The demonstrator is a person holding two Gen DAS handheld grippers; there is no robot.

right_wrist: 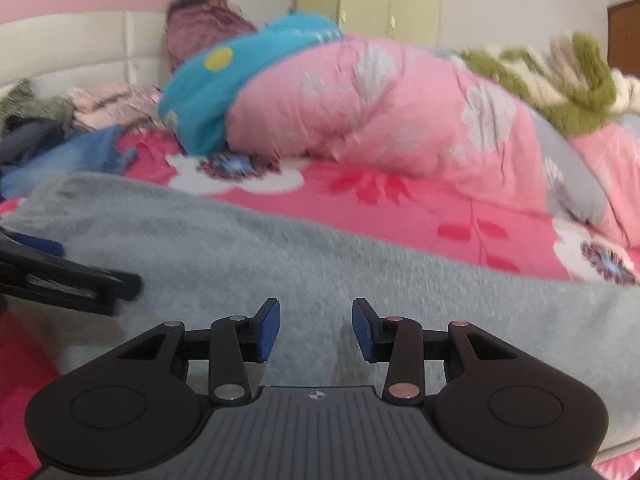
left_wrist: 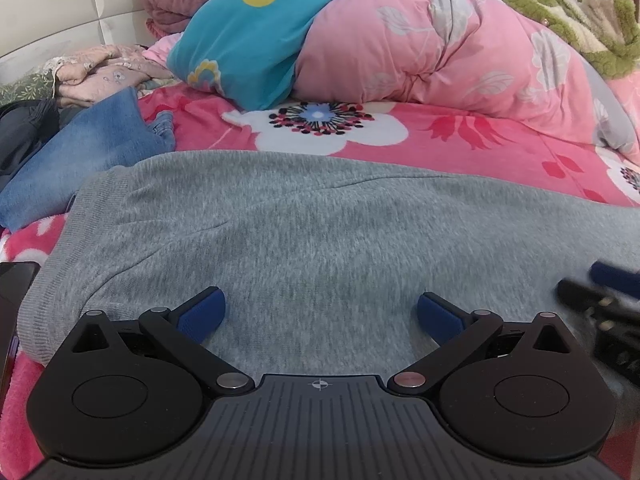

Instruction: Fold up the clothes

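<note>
A grey knitted garment (left_wrist: 304,236) lies spread flat across the pink flowered bed cover (left_wrist: 460,136); the right wrist view shows the same grey garment (right_wrist: 360,264), blurred. My left gripper (left_wrist: 321,314) hovers over its near part, jaws wide apart with only cloth below them. My right gripper (right_wrist: 315,330) stands over the garment too, its blue pads partly apart with nothing pinched between them. The right gripper shows at the right edge of the left wrist view (left_wrist: 608,304), and the left gripper at the left edge of the right wrist view (right_wrist: 60,276).
Blue jeans (left_wrist: 84,148) and dark clothes (left_wrist: 24,128) lie at the left. A pink quilt (left_wrist: 448,48) and a blue pillow (left_wrist: 248,36) are piled behind, with a green fleece (left_wrist: 580,24) at the back right. A dark phone-like slab (left_wrist: 14,304) lies at the left edge.
</note>
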